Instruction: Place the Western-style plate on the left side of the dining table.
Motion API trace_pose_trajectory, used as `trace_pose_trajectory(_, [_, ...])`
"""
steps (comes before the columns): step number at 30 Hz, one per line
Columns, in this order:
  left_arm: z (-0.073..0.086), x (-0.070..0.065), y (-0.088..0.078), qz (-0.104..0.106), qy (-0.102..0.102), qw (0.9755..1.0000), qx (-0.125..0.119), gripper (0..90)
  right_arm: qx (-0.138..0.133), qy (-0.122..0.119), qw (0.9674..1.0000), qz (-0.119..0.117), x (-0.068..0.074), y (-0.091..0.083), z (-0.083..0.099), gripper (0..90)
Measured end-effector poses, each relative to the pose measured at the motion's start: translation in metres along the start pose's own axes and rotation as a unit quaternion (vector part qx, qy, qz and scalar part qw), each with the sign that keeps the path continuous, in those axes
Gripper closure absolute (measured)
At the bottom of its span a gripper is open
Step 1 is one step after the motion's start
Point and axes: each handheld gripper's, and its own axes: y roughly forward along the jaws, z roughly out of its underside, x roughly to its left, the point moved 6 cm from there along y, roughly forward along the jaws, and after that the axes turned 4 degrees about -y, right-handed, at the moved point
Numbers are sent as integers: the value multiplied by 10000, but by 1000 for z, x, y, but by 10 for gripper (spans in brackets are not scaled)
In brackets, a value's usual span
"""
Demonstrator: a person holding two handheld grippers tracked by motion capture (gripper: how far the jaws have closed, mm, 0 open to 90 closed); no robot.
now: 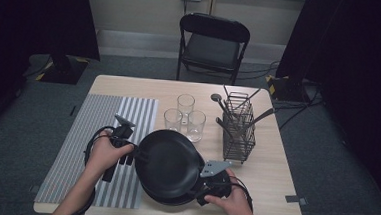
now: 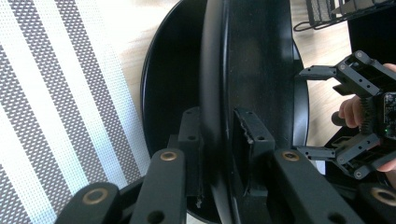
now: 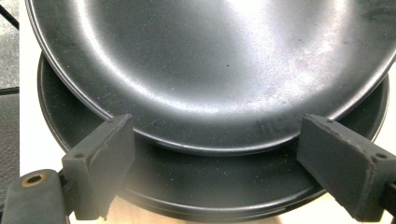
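Note:
Two black plates lie at the table's front middle. The upper plate (image 1: 167, 161) (image 2: 252, 70) (image 3: 210, 70) is tilted, raised above the lower plate (image 1: 169, 199) (image 2: 173, 84) (image 3: 210, 186), which rests flat on the table. My left gripper (image 1: 134, 154) (image 2: 219, 135) is shut on the upper plate's left rim, one pad on each face. My right gripper (image 1: 201, 188) (image 2: 308, 112) (image 3: 224, 163) stands open at the plates' near right edge. Its pads are wide apart on either side of the upper plate's rim and touch nothing.
A grey-and-white striped placemat (image 1: 111, 147) covers the table's left part. Three clear glasses (image 1: 183, 119) stand just behind the plates. A black wire rack (image 1: 239, 128) with utensils stands at the right. A folding chair (image 1: 212, 43) is beyond the wooden table (image 1: 273, 192).

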Motion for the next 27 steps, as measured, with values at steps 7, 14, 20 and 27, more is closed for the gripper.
trace_pose_trajectory(7, [-3, -5, -5, -33, -61, 9996, 278, 767, -8, -2, 10000, 39, 0, 0, 1, 125])
trace_pose_trajectory(14, [-7, -6, -7, 128, -188, 9992, 335, 784, -45, 15, 10000, 58, 0, 1, 1, 129])
trace_pose_trajectory(20, [-8, -10, -9, 54, -172, 9990, 410, 791, -47, -10, 10000, 82, 0, 1, 1, 132])
trace_pose_trajectory(27, [-12, -18, -8, -21, -117, 9991, 412, 794, -76, -47, 9999, 132, -1, -8, 2, 147])
